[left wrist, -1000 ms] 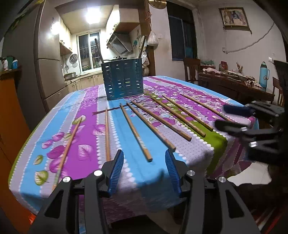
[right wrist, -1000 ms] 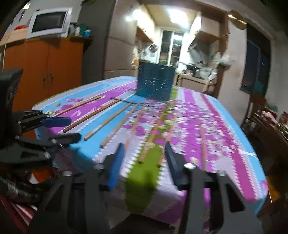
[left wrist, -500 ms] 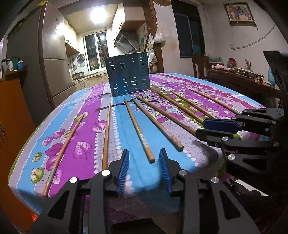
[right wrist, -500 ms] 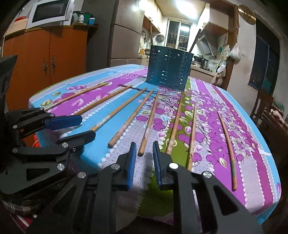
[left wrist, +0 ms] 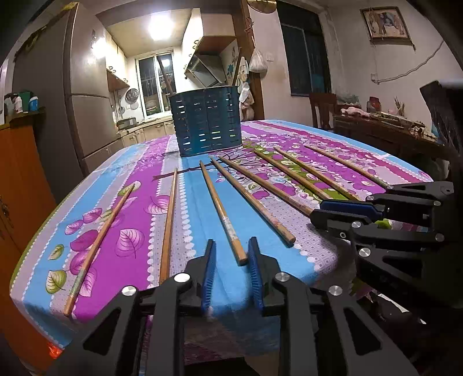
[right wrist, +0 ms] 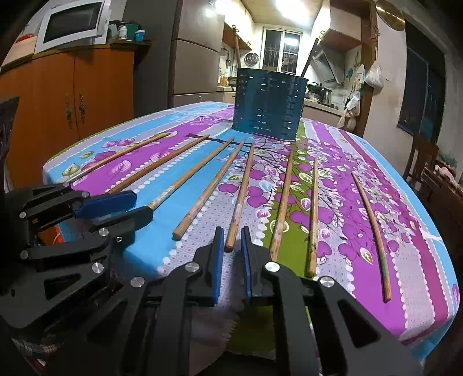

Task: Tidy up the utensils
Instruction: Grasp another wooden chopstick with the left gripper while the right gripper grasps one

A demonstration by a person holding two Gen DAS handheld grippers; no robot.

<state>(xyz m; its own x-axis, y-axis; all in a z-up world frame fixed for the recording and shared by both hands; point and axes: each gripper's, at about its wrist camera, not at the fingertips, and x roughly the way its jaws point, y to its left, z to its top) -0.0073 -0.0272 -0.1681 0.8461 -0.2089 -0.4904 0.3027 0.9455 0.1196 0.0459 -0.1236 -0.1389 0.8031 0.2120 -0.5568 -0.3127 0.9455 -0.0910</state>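
Several wooden chopsticks lie fanned out on the flowered tablecloth (left wrist: 202, 202), pointing toward a blue slotted utensil holder (left wrist: 206, 121) at the far end; the holder also shows in the right wrist view (right wrist: 269, 104). My left gripper (left wrist: 232, 254) is open at the table's near edge, its blue pads either side of the near end of one chopstick (left wrist: 222, 214) without touching it. My right gripper (right wrist: 232, 241) is open but narrow, its pads flanking the near end of another chopstick (right wrist: 241, 191). Each gripper shows in the other's view.
An orange cabinet (right wrist: 72, 95) with a microwave (right wrist: 72, 23) stands left of the table, a grey fridge (right wrist: 191, 57) behind it. A wooden chair (left wrist: 322, 107) and a cluttered side table (left wrist: 385, 124) stand at the right. Two sticks stand in the holder.
Both grippers have moved forward and down to the table's near edge and narrowed their jaws. Each now brackets the end of a chopstick.
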